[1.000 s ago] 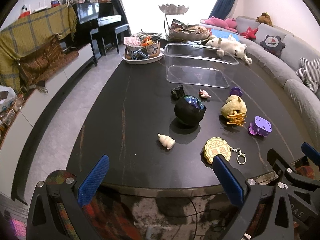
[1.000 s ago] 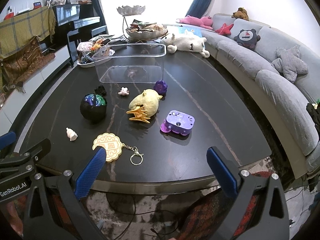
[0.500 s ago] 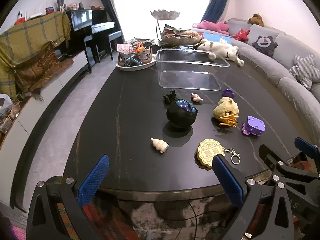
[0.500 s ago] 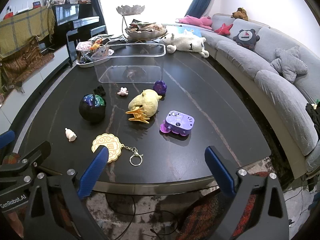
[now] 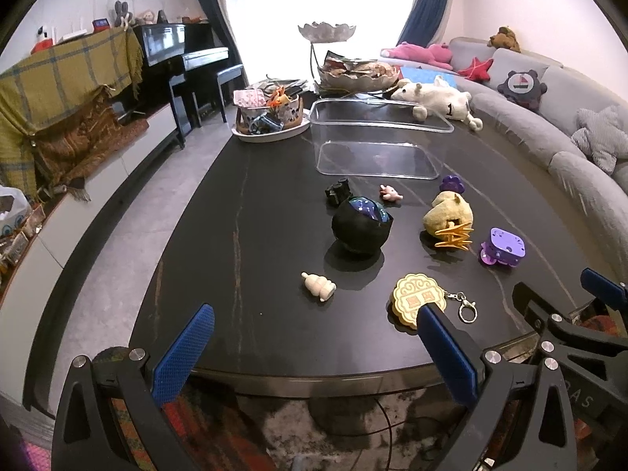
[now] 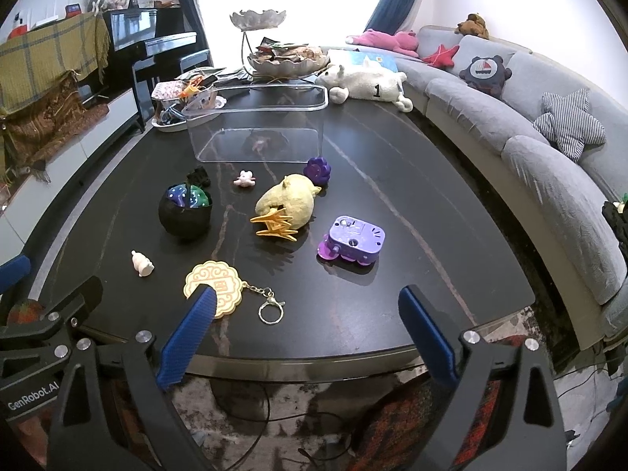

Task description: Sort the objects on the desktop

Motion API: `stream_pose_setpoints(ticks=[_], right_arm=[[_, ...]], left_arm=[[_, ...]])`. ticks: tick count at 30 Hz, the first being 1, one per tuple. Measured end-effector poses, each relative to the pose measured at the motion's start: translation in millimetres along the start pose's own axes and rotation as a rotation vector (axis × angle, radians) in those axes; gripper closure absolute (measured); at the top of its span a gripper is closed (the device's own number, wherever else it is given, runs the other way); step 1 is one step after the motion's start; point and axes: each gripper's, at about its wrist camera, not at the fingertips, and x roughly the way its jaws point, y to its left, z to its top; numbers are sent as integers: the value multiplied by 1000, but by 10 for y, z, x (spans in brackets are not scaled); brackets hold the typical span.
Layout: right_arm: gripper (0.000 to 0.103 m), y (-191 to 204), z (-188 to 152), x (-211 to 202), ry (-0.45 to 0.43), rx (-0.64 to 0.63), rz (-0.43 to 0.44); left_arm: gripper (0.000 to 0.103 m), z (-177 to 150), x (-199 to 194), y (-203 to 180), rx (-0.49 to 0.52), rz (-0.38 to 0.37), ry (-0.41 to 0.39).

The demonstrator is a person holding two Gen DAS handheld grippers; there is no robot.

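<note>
Right gripper (image 6: pixel 306 312) empty, jaws closing, at near table edge; mooncake keychain (image 6: pixel 214 284) just ahead by left finger, chain trailing right; left gripper (image 5: pixel 314 331) wide, empty, equally near

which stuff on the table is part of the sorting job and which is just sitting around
For the job:
clear bin
mooncake keychain
purple toy car
yellow plush
black ball
small white figure
pink figure
purple flower

Lying about:
white plush
tiered snack dish
tray of oddments
sofa cushions
</note>
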Motion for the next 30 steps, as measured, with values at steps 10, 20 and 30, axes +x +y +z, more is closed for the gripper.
stream_pose_setpoints(ticks=[10, 20, 30], right_arm=[[10, -38, -74, -13, -6, -8, -2], [10, -18, -117, -2, -4, -22, -8], [10, 10, -140, 50, 9, -38, 6]], left_arm=[[1, -1, 6, -10, 7, 8, 4], [1, -4, 32, 18, 8, 21, 17], [1, -3, 54, 58, 3, 29, 27]])
